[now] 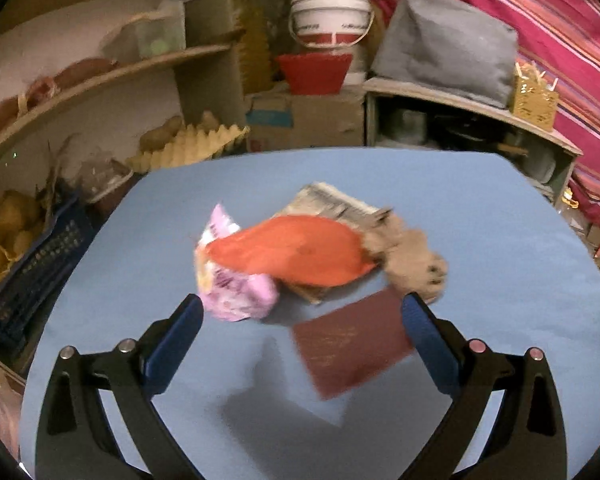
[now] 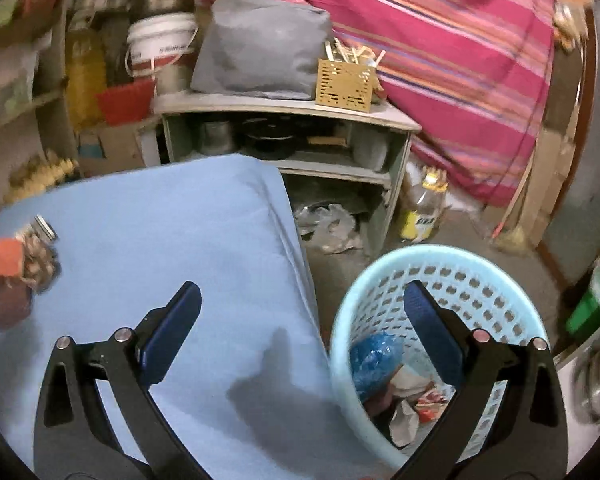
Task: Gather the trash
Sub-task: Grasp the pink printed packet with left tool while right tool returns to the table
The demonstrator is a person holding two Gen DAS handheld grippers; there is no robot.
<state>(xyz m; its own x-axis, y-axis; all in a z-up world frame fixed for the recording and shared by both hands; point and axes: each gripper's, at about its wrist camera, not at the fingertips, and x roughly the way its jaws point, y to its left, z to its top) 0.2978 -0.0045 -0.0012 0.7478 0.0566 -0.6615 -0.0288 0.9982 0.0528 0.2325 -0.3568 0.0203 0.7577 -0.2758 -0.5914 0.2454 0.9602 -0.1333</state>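
A heap of trash lies on the blue-covered table (image 1: 480, 216): an orange wrapper (image 1: 296, 248), a pink wrapper (image 1: 232, 284), a crumpled brown paper (image 1: 412, 260), a newspaper piece (image 1: 332, 200) and a dark red card (image 1: 352, 344). My left gripper (image 1: 302, 308) is open and empty, just short of the heap, with the card between its fingers. My right gripper (image 2: 302, 296) is open and empty over the table's right edge (image 2: 296, 240). A light blue perforated basket (image 2: 452, 276) with trash inside stands on the floor beside the table. The heap also shows in the right wrist view (image 2: 16, 264), far left.
A grey shelf unit (image 2: 284, 108) with a grey bag (image 2: 260, 44) and yellow box (image 2: 346, 84) stands behind the table. A white bucket (image 1: 330, 20), red tub (image 1: 314, 72), egg trays (image 1: 188, 148) and a dark blue crate (image 1: 32, 276) stand around. An oil bottle (image 2: 422, 208) stands on the floor.
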